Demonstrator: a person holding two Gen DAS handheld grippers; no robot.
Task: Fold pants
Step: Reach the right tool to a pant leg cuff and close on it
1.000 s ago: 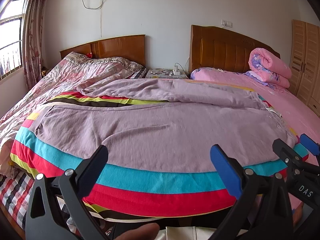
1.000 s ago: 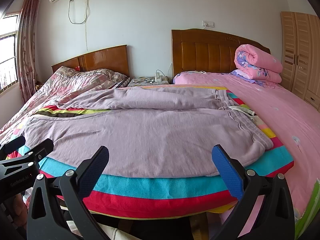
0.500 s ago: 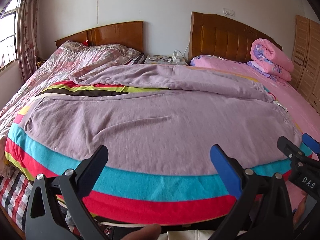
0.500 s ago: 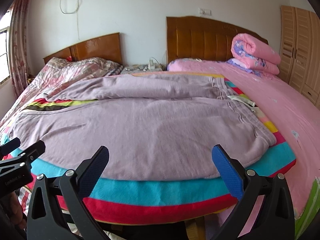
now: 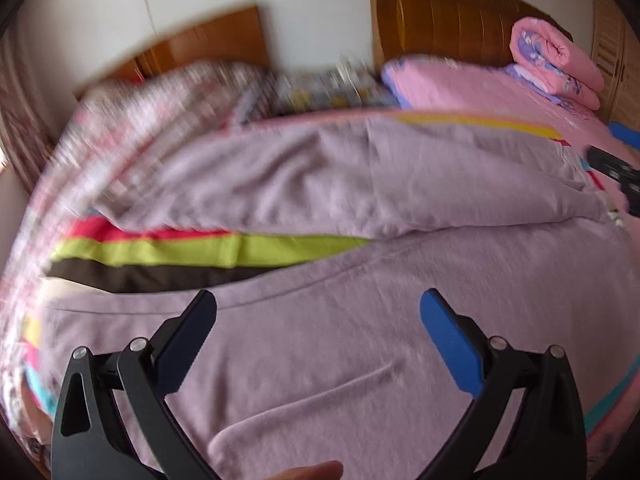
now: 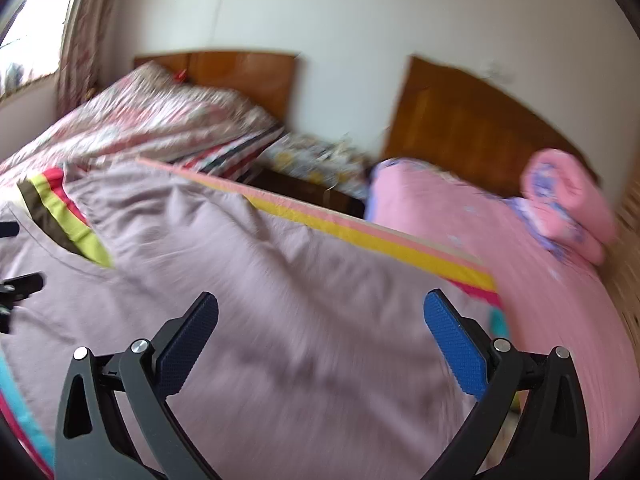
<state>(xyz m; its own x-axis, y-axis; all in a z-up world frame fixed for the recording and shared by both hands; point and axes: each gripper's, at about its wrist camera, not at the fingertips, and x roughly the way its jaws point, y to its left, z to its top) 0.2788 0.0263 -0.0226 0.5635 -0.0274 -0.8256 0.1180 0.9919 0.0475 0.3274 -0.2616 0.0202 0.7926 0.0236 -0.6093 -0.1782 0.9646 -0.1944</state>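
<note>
no readable writing or labels in either view; both frames are motion-blurred.

pants (image 5: 360, 320) (image 6: 280, 280): mauve, spread flat across the striped blanket (image 5: 200, 248) (image 6: 360, 236) on the bed. the two legs run side by side, with a wedge of blanket stripes showing between them at the left. the far pants edge lies along the blanket's yellow stripe; pink bedding (image 6: 560, 320) lies beyond it on the right.

left hand-held gripper (image 5: 318, 320): blue pads spread wide, nothing between them, held over the near leg. a fingertip (image 5: 308, 472) shows at the bottom edge.

right hand-held gripper (image 6: 320, 320): also spread wide and empty, over the pants, view tilted. rolled pink quilt (image 5: 556, 60) (image 6: 568, 200) sits by the headboard, well apart.
</note>
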